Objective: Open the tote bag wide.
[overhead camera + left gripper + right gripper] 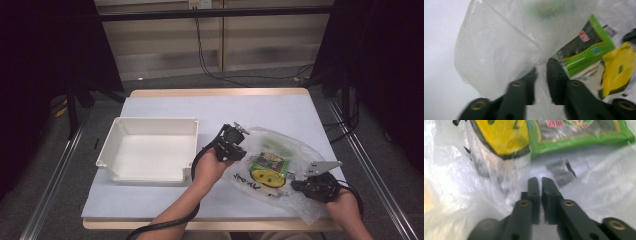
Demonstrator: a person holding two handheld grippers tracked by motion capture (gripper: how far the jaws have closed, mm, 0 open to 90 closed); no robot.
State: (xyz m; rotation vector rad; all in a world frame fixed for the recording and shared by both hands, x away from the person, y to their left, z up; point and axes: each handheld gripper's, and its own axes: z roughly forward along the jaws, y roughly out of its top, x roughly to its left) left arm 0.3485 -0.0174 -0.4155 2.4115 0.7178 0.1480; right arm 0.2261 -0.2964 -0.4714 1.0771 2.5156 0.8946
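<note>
Bag handling is the step in hand. High view: clear plastic bag (280, 170) lies on the table (210, 107) right of the white tray (150, 150).

Left gripper view: left gripper (540, 72) is clenched on bag film.

Right gripper view: right gripper (541, 187) pinches film near the green packet (579, 135).

Next, probably, both lift evenly.

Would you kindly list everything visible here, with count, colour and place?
plastic bag: one, clear with black print, right half of table, pinched by both grippers.
green packet: one, green, inside the bag.
yellow item: one, yellow and black, inside the bag beside the packet.
tray: one, white, left half of table.
table: one, pale top.
left gripper: black, shut on the bag's left edge.
right gripper: black, shut on the bag's near right edge.
</note>
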